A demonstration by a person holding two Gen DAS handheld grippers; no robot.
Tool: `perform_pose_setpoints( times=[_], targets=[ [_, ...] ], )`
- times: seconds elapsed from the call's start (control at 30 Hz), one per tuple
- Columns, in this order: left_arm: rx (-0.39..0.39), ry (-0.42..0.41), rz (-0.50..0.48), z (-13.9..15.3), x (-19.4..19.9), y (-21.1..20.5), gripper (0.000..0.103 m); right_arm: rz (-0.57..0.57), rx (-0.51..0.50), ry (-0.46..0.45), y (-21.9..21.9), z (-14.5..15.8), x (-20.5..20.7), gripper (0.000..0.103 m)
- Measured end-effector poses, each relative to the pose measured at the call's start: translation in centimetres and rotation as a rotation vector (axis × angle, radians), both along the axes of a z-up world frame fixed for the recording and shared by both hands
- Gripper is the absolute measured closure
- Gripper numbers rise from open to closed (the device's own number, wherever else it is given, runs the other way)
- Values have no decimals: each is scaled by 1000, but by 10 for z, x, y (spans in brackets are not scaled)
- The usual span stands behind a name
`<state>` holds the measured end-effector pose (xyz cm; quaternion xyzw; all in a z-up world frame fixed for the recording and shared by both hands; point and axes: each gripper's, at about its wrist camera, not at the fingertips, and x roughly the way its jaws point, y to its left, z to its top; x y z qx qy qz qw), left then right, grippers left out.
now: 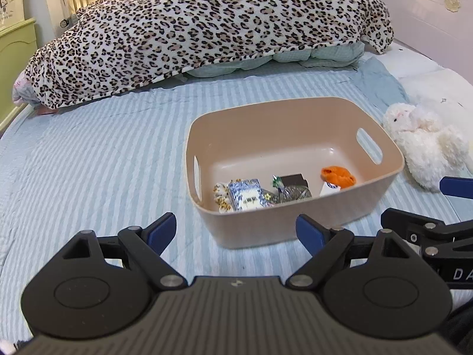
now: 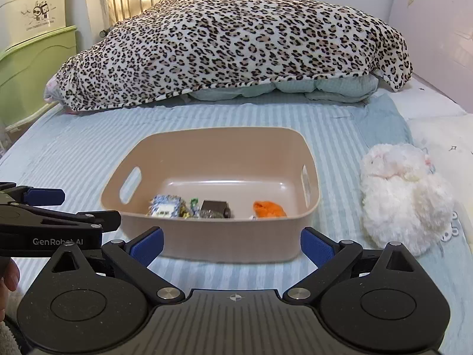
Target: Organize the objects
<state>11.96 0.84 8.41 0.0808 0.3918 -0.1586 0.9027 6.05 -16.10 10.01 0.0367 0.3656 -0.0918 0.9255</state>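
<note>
A beige plastic bin (image 1: 295,222) with cut-out handles sits on the striped blue bedsheet; it also shows in the right wrist view (image 2: 207,236). Inside lie a blue-white packet (image 1: 245,195), a dark box (image 1: 294,180), a foil-wrapped item (image 1: 292,192), an orange cloth item (image 1: 338,176) and a small white item (image 1: 329,189). My left gripper (image 1: 236,233) is open and empty just in front of the bin. My right gripper (image 2: 232,244) is open and empty, also in front of the bin. A white plush toy (image 2: 405,201) lies to the right of the bin.
A leopard-print blanket (image 1: 207,29) covers a bedding pile at the back of the bed. A green-and-cream cabinet (image 2: 32,68) stands at the left. A pale headboard or wall panel (image 2: 437,53) is at the right. The left gripper's side shows at the right view's left edge (image 2: 44,222).
</note>
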Motion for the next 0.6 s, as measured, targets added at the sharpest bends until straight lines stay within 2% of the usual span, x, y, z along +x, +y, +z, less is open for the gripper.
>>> perform_pose_setpoints(
  times=[0.3,0.6],
  targets=[
    [-5,-24,-3,7,-47,16,15,7,22,-7,10,6,-36,1],
    [-43,-10,14,12,-89,36,15,6,41,-24,24,12,-73,1]
  ],
)
